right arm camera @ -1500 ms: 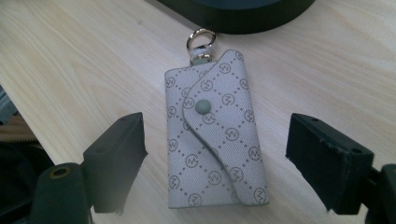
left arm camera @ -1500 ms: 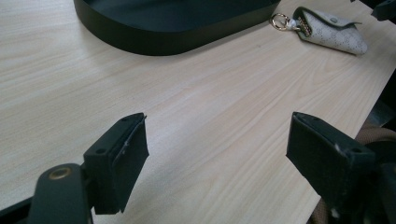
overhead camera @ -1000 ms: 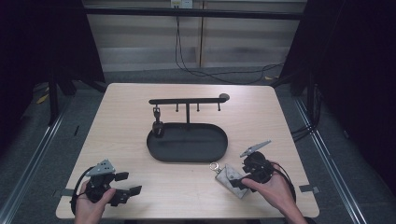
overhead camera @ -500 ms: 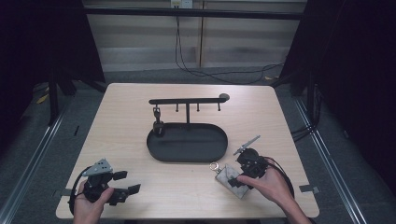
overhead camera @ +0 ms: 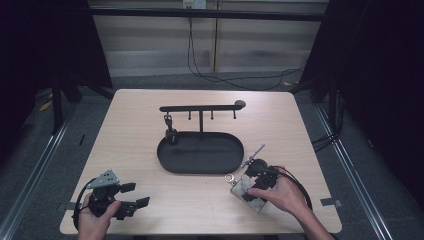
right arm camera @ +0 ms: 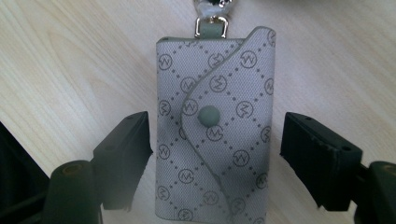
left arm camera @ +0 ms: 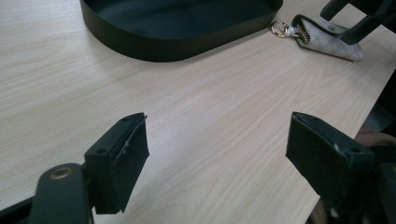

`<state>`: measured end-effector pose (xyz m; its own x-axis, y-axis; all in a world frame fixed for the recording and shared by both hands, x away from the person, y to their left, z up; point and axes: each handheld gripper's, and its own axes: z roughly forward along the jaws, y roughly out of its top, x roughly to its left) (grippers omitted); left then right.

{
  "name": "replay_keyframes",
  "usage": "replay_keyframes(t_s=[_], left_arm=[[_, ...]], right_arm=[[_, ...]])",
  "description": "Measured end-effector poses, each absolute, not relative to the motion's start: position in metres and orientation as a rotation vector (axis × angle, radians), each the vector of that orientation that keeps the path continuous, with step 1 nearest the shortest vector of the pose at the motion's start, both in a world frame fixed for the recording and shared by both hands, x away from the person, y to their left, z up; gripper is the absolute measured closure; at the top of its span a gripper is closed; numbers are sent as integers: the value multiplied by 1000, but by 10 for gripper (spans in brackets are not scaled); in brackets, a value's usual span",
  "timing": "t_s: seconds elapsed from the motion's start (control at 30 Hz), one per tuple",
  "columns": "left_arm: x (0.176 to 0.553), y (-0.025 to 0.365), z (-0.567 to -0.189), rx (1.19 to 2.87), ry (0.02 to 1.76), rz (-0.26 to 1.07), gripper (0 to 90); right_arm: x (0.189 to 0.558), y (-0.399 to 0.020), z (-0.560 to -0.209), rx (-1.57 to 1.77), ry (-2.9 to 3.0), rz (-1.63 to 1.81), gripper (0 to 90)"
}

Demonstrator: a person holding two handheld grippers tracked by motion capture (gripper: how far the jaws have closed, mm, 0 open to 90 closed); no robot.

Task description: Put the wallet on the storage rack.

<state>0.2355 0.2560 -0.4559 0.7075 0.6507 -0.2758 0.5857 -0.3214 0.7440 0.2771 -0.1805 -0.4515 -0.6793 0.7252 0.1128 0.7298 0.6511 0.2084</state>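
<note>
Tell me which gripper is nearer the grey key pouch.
Right. The right gripper is over the key pouch, jaws either side of it but not pressing, having just been closing. The left gripper sits apart near the table's front left corner.

The key pouch (right arm camera: 216, 121) loses its ring past the top edge; its lower end blurs.

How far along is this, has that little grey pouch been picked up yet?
Nothing looks finished. The grey key pouch lies flat on the table, between the right gripper's jaws, which have just been closing without touching it. Gripping and lifting remain. The left gripper waits open.
</note>
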Motion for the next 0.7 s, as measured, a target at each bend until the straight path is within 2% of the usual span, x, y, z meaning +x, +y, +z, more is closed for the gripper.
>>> replay_keyframes(t_s=[0.23, 0.7], left_arm=[[236, 256, -457, 2022, 951, 89, 206], [236, 256, -457, 2022, 954, 83, 206]], right_arm=[[280, -177, -459, -1225, -2846, -339, 267], [281, -167, -471, -1226, -2857, -256, 253]])
